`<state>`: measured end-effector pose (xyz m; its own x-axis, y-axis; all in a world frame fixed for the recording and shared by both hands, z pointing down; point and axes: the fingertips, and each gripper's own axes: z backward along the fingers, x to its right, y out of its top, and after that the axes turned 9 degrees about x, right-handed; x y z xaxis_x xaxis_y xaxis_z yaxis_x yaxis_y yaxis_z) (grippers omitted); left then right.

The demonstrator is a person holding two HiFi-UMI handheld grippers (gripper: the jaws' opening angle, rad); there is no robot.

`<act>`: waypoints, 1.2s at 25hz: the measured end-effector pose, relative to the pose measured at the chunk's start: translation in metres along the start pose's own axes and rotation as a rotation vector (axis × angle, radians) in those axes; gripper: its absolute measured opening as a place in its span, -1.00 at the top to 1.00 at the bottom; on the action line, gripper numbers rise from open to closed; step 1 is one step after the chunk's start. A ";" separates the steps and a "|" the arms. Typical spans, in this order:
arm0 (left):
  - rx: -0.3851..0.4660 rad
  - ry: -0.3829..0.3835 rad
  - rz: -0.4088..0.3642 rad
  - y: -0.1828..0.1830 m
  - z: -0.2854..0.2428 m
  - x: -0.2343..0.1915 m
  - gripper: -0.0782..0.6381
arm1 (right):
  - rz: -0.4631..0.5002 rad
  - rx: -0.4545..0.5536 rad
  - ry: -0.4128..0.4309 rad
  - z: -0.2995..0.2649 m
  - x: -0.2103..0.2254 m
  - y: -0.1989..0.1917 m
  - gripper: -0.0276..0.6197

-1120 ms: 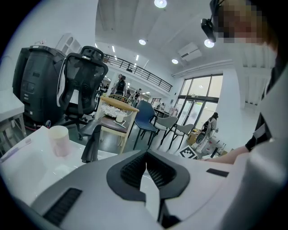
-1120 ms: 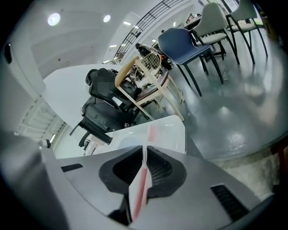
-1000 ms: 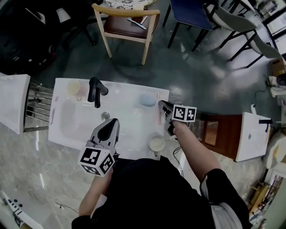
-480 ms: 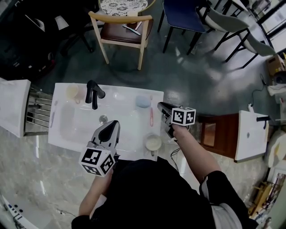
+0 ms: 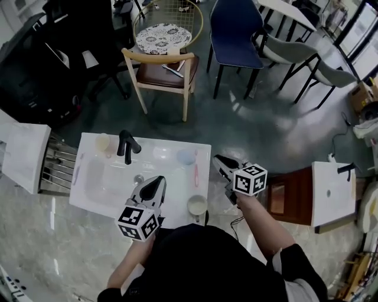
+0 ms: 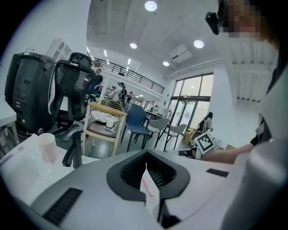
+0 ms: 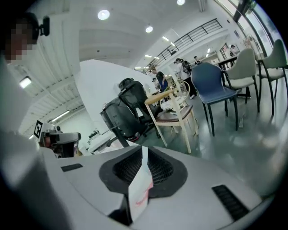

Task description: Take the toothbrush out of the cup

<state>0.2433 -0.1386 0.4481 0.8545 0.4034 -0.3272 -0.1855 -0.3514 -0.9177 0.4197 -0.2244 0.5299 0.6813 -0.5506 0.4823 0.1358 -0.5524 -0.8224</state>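
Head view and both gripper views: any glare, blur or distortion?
Head view: fisheye bend, sheen on the floor, white washbasin nearly blown out. Left gripper view: ceiling lamps flare, dark round vignette. Right gripper view: same vignette, background bowed.

The white washbasin top (image 5: 171, 184) carries a black tap (image 5: 127, 146) ahead of the left gripper (image 5: 160, 180), with a pale cup (image 5: 103, 142) left of the tap. A pink toothbrush (image 5: 196, 175) lies flat between the left gripper and the right gripper (image 5: 218, 160), a blue lump (image 5: 186, 156) just beyond it. A white cup (image 5: 197, 205) stands right of the left gripper.

No legible text, brand, number or sign in any view
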 end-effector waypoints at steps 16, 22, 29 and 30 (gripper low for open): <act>0.130 0.063 -0.091 0.072 0.055 -0.051 0.73 | 0.000 0.397 0.212 0.070 -0.158 0.090 0.77; 0.134 -0.042 -0.165 0.092 0.106 -0.127 0.73 | 0.039 0.477 0.190 0.004 -0.264 0.087 0.77; 0.168 -0.142 -0.234 0.142 0.147 -0.187 0.73 | 0.003 0.588 0.262 -0.070 -0.369 0.113 0.80; 0.179 -0.146 -0.235 0.148 0.151 -0.190 0.73 | 0.021 0.595 0.267 -0.076 -0.379 0.118 0.80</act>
<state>-0.0196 -0.1399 0.3408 0.8081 0.5769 -0.1187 -0.0847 -0.0856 -0.9927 0.1228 -0.1285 0.2734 0.4967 -0.7362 0.4597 0.5514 -0.1414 -0.8222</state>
